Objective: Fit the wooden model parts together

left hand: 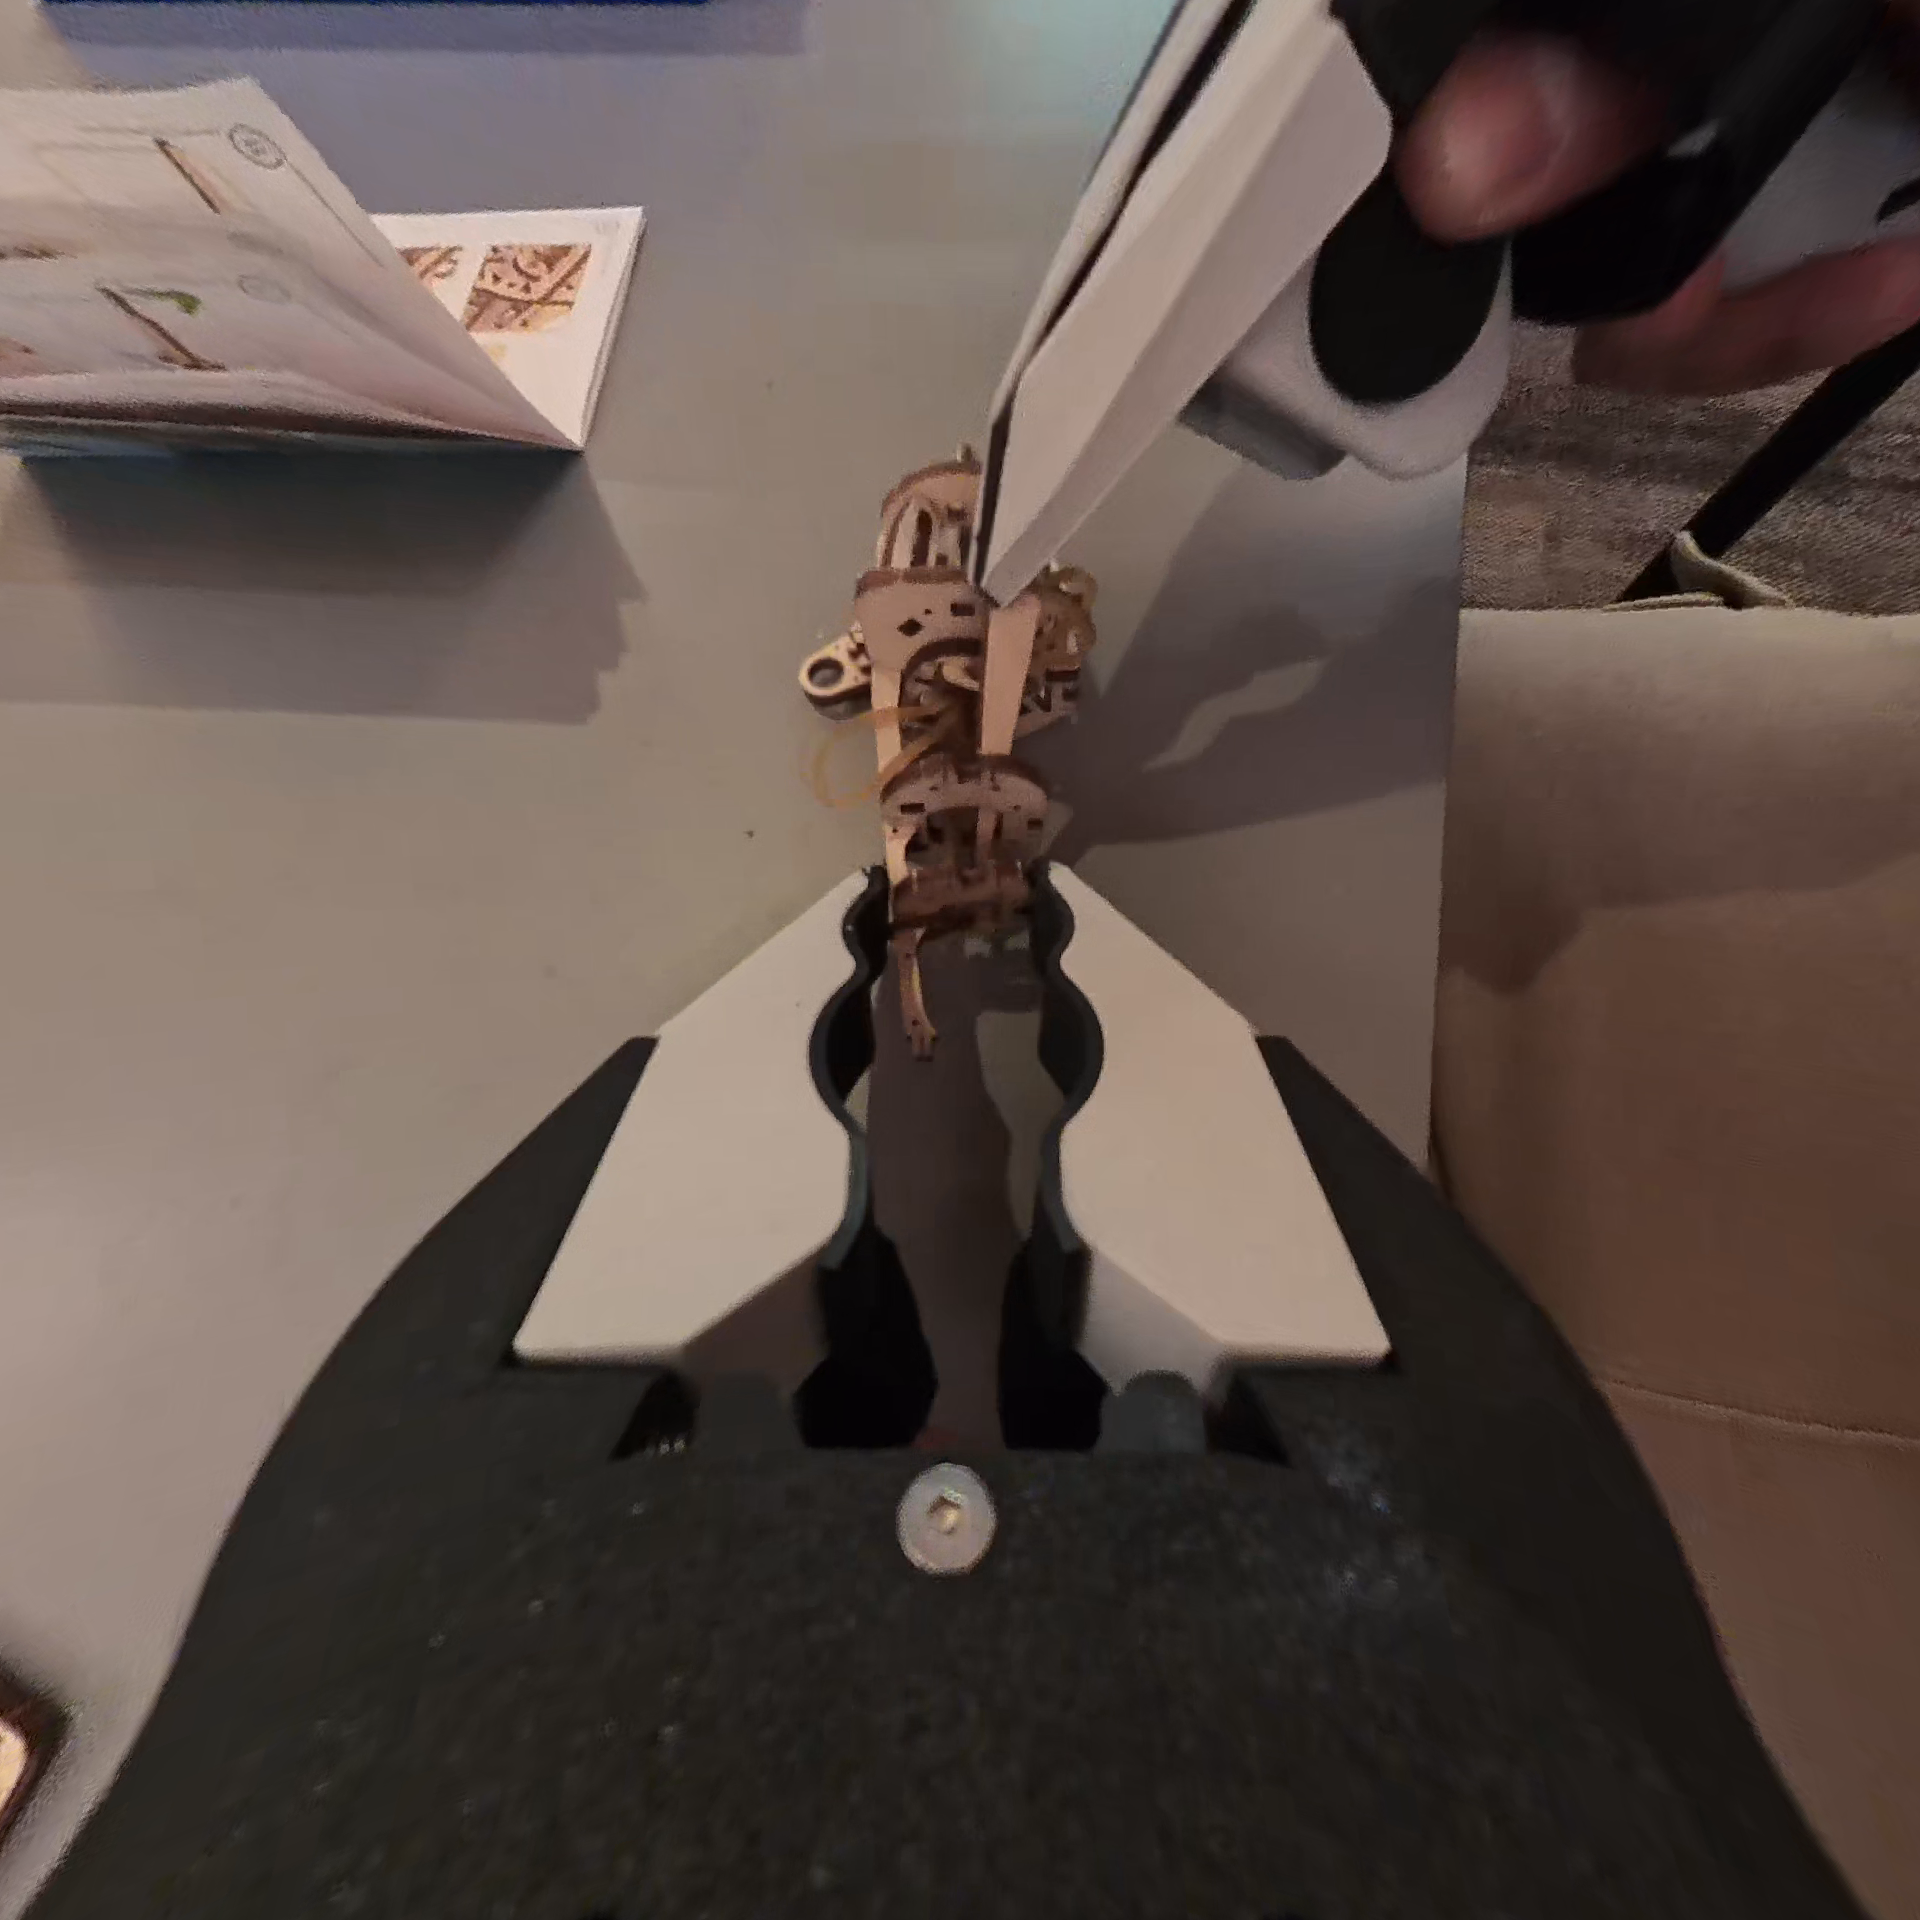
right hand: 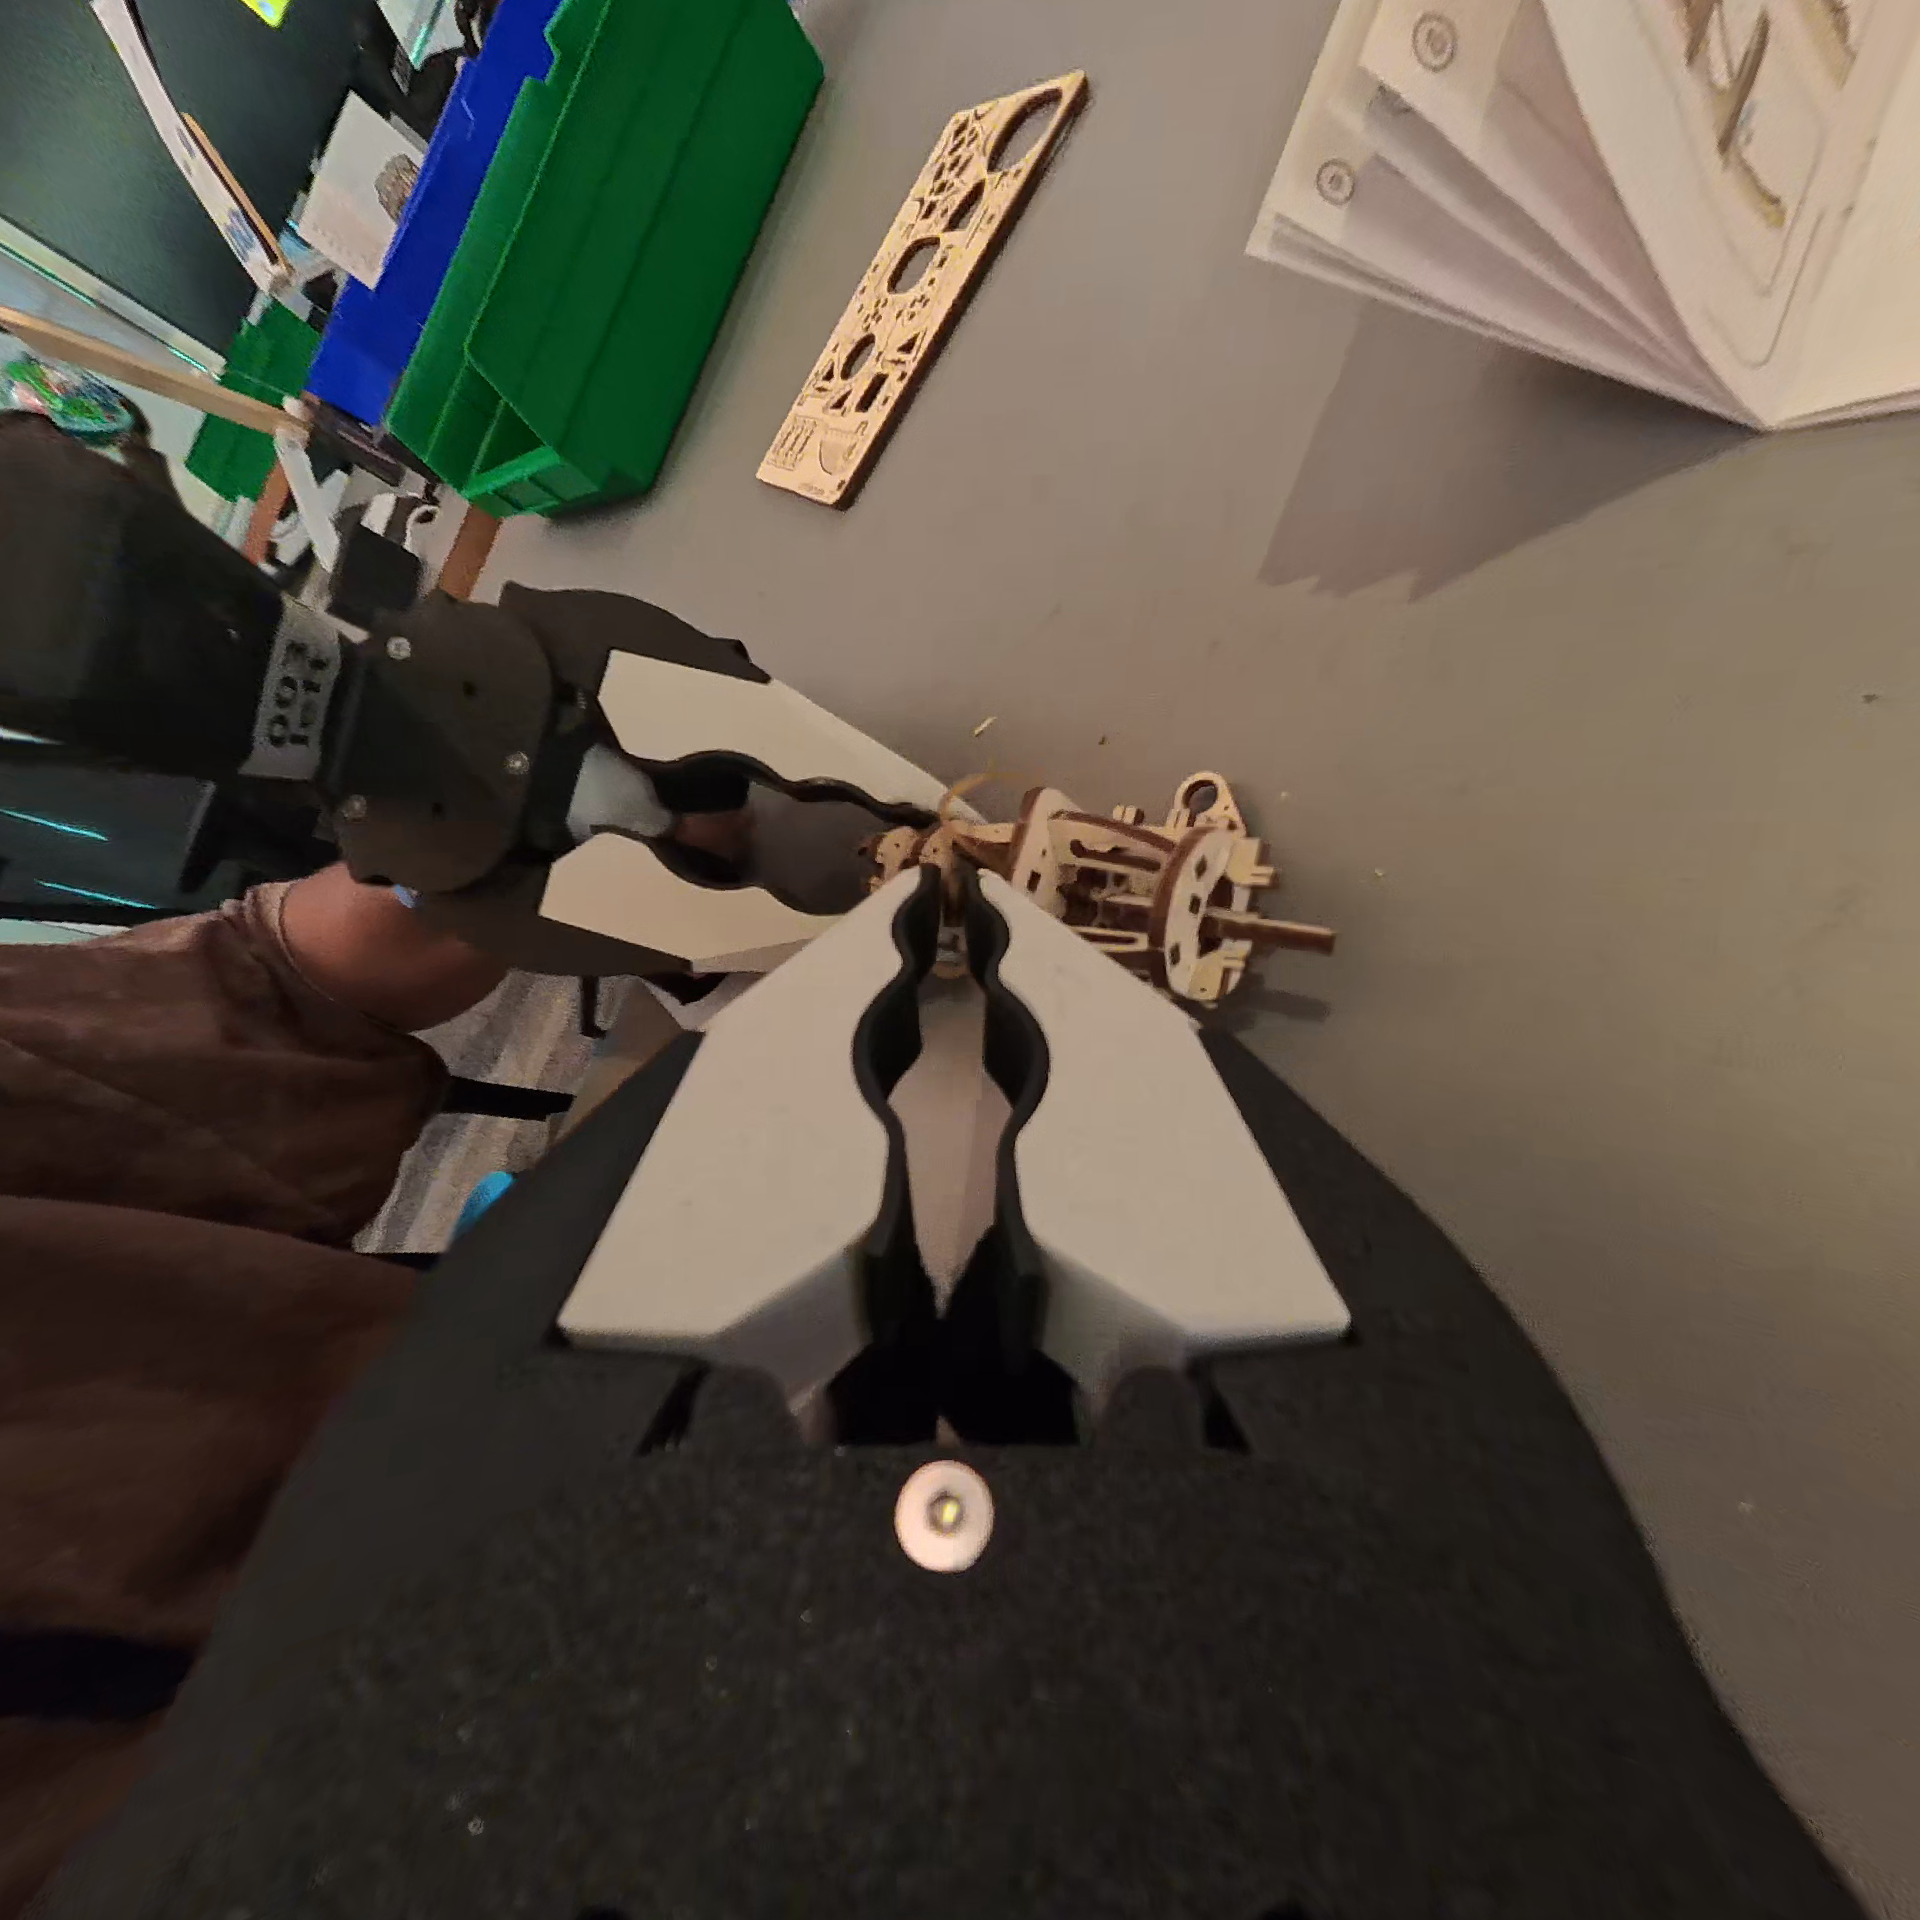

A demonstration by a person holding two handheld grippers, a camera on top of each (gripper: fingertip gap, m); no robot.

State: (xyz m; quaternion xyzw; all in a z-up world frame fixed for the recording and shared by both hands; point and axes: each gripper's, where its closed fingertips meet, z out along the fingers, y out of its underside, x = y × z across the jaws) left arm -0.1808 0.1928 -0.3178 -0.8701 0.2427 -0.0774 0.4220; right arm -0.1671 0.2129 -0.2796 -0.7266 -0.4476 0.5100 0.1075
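Model: wooden mechanical model (left hand: 961, 727) on the grey table (left hand: 364, 935), 12 o'clock of the left gripper (left hand: 961, 899).
Left jaws: nearly closed on its near end.
Right gripper (right hand: 951, 904): jaws pinch a thin wooden strip (left hand: 1006, 675).
Technique: hold the model steady, press the strip straight in.

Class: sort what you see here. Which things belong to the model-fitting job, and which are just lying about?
Job:
wooden model
thin wooden strip
left hand-held gripper
right hand-held gripper
rubber band

Lying about:
booklet
cut-out parts sheet
green bins
blue bin

Both grippers (right hand: 948, 883) on wooden model (right hand: 1122, 883)
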